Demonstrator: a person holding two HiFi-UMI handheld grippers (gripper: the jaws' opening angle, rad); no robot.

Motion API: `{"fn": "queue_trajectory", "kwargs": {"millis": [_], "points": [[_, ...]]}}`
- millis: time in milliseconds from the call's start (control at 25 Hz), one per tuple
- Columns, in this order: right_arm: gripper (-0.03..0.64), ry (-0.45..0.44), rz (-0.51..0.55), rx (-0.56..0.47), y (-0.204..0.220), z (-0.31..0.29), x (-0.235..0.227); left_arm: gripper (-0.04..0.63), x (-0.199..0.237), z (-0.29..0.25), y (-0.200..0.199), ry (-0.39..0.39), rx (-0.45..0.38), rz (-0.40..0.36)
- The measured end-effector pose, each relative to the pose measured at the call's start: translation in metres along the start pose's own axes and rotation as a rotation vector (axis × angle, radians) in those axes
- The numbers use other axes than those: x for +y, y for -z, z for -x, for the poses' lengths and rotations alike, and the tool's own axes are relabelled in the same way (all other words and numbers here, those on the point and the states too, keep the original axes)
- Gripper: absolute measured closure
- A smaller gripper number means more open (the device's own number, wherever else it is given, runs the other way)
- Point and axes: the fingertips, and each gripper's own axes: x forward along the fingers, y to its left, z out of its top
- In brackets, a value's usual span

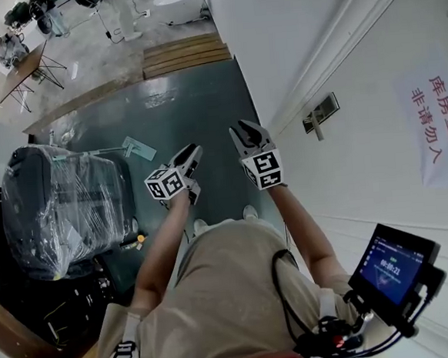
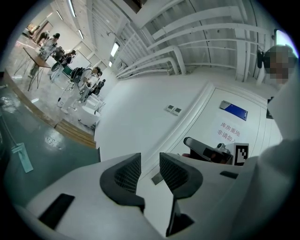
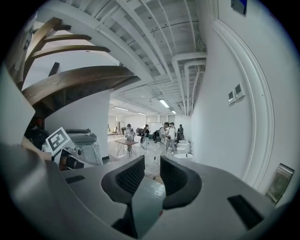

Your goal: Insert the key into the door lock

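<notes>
L tool [image 1: 196, 149] and R tool [image 1: 245, 128] hovering released, empty, left of door [image 1: 361, 156]. No key showing; prob. small, light, stiff, slick, so pinching its bow looking best.

At the right edge of your head view, a white paper sign [image 1: 439, 130] on the door [image 1: 377, 162] reads 库房重地 非请勿入 in red. You can't read the print on the screen [image 1: 391, 265] at lower right; it's too small.

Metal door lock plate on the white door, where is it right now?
Head view, right half: the metal door lock plate is on the white door, between the right gripper and the red-lettered paper sign.
</notes>
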Motion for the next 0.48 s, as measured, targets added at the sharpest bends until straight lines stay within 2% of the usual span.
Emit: {"fn": "queue_trajectory", "kwargs": {"millis": [240, 480], "points": [[0.514, -0.01, -0.008, -0.027, -0.008, -0.006, 0.008, 0.459, 0.01, 0.011, -0.004, -0.029, 0.004, 0.009], [0.514, 0.025, -0.024, -0.057, -0.017, -0.003, 0.003, 0.459, 0.006, 0.012, -0.012, -0.023, 0.01, -0.018]]}}
